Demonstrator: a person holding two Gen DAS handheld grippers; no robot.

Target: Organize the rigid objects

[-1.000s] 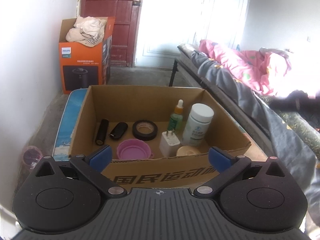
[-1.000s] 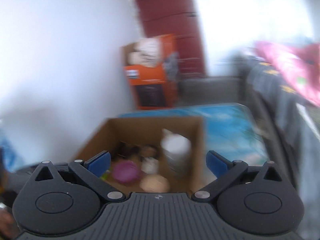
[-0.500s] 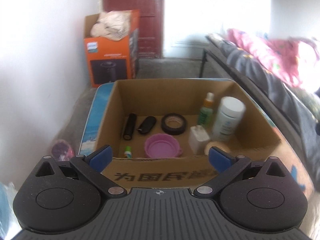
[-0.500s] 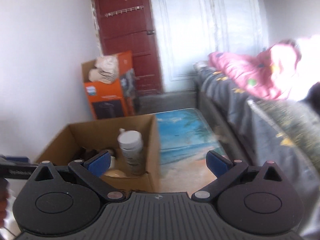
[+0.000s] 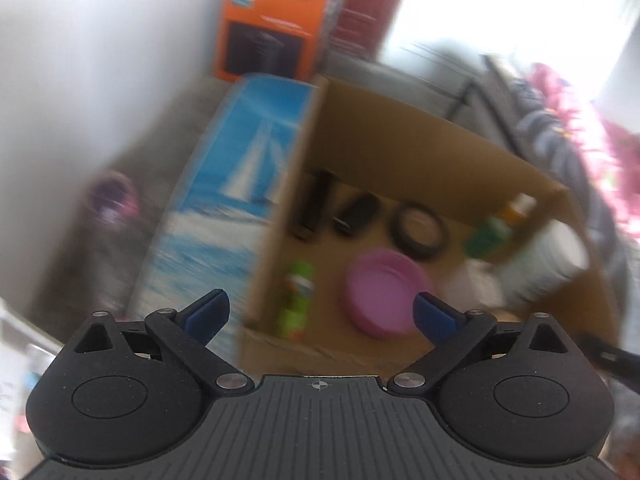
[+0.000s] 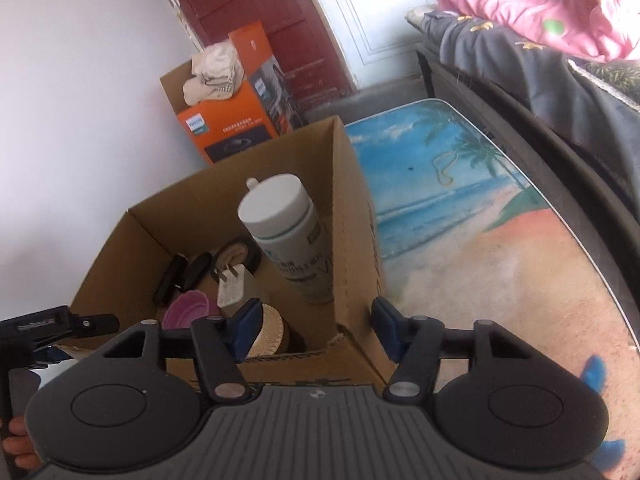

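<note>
Inside the brown cardboard box (image 6: 352, 216), tall white bottle (image 6: 290, 236) upright beyond the right tongs (image 6: 316, 330), jaws just narrowing, gripping nothing, left tongs (image 5: 322, 316) spread wide and empty

Left view motion-blurred; green bottle (image 5: 297, 300) label unreadable.

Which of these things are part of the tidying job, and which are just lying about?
Job: cardboard box, white bottle, charger plug, pink bowl, black tape roll, green tube.

Lying about: orange box, pink quilt, beach-print tabletop.
</note>
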